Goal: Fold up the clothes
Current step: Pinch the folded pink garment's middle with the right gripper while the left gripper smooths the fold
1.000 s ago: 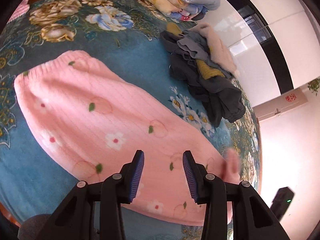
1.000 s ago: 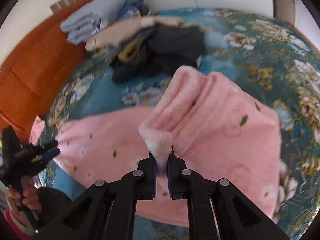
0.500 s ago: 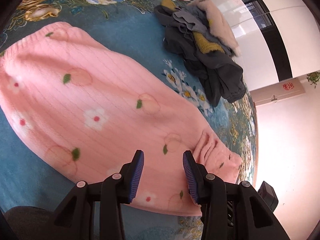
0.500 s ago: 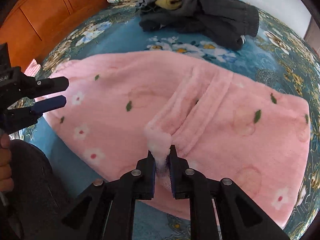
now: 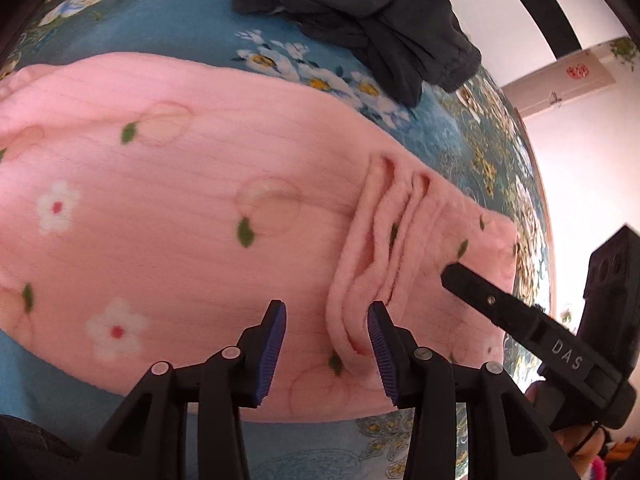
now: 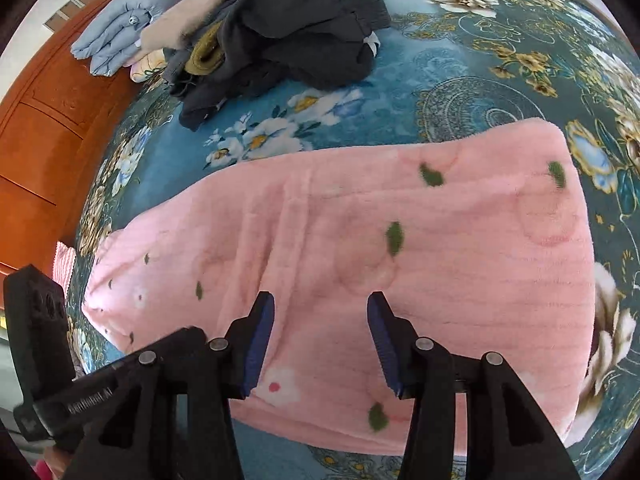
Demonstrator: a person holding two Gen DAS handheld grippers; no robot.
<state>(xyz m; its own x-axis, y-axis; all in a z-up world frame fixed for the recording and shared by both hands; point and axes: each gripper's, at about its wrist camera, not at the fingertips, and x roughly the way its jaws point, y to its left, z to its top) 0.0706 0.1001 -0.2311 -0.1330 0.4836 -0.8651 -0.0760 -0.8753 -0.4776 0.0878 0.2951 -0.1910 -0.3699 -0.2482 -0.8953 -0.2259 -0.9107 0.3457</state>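
A pink fleece garment (image 5: 192, 208) with flowers and green leaves lies spread flat on the blue floral bedspread (image 5: 168, 32). A bunched fold (image 5: 372, 264) runs across its right part in the left wrist view. My left gripper (image 5: 326, 346) hovers open just over the near end of that fold, holding nothing. My right gripper (image 6: 320, 340) is open above the same pink garment (image 6: 440, 240) near its front edge, with nothing between its fingers. The right gripper's black finger (image 5: 492, 300) shows at the right of the left wrist view.
A heap of dark grey, yellow and beige clothes (image 6: 280, 32) lies at the back of the bed. Folded light blue bedding (image 6: 128, 28) rests against the wooden headboard (image 6: 44, 128). White walls and a dark window frame (image 5: 536, 4) lie beyond the bed.
My right gripper let go of the pink fold it was pinching and now stands open; the fold has dropped flat. My left gripper moved right, closer to the fold.
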